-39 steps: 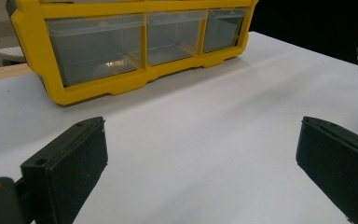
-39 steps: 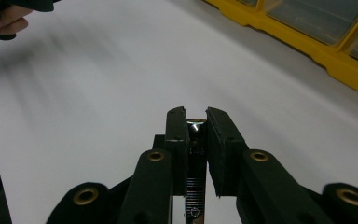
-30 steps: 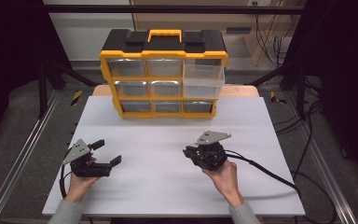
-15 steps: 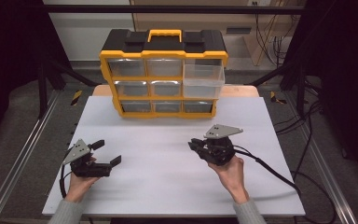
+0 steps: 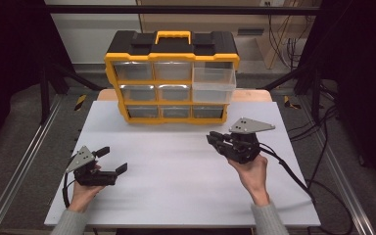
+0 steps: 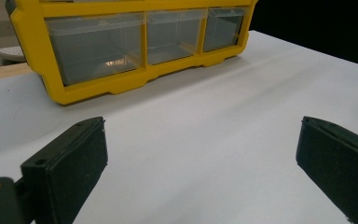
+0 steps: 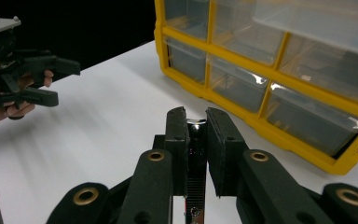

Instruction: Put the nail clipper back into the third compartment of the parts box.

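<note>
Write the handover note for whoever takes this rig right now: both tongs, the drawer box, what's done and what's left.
Left tongs: open, holding nothing, low over the white table at its near left.
Right tongs: nearly shut, gripping a thin shiny metal piece I cannot identify; raised at the right, aimed toward the drawer box.
Drawer box: at the table's far edge, upper right drawer pulled out, the rest shut.
Done: metal piece in grip, one drawer open.
Left: probably putting the piece into that drawer and closing it.

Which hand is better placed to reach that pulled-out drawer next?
Right. The right gripper is nearer the pulled-out drawer, its fingers clamped on a shiny metal piece. The left gripper sits open, farther back.
</note>
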A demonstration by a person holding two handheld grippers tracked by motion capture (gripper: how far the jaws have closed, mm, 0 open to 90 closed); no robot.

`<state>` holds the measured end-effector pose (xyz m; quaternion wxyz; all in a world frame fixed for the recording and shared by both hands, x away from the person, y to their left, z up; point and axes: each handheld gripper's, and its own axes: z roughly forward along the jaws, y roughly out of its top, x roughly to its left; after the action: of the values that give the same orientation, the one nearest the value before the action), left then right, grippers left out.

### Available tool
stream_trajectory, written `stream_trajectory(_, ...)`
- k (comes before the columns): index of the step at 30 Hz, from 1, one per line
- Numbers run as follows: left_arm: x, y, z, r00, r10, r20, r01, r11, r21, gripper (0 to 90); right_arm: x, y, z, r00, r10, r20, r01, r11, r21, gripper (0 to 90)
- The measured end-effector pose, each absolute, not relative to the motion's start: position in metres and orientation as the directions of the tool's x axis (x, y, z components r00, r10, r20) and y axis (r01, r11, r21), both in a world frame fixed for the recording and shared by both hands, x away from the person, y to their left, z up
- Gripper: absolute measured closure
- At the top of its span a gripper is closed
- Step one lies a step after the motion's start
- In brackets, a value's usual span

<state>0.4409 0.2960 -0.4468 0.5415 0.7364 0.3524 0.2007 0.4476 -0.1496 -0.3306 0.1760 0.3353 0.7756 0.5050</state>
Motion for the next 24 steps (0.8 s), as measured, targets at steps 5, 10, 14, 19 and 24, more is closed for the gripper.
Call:
stream_trajectory(5, 0.441, 0.296, -0.447, 0.671, 0.737, -0.087, 0.302, -0.164, 0.939, 1.9, 0.451, -0.151, -0.319, -0.711, 0.701, 0.056, 0.325, 0.258, 0.910, 79.6)
stream_trajectory(10, 0.441, 0.296, -0.447, 0.671, 0.737, -0.086, 0.302, -0.166, 0.939, 1.9, 0.454, -0.152, -0.308, -0.704, 0.708, 0.052, 0.316, 0.247, 0.916, 79.7)
stream_trajectory(14, 0.441, 0.296, -0.447, 0.670, 0.737, -0.086, 0.302, -0.165, 0.939, 1.9, 0.456, -0.154, -0.300, -0.702, 0.711, 0.050, 0.306, 0.238, 0.922, 79.6)
stream_trajectory(19, 0.441, 0.296, -0.447, 0.670, 0.737, -0.086, 0.302, -0.166, 0.939, 1.9, 0.460, -0.154, -0.290, -0.695, 0.718, 0.041, 0.299, 0.236, 0.925, 79.6)
stream_trajectory(24, 0.441, 0.296, -0.447, 0.671, 0.737, -0.086, 0.303, -0.165, 0.939, 1.9, 0.463, -0.155, -0.281, -0.691, 0.722, 0.036, 0.294, 0.235, 0.927, 79.7)
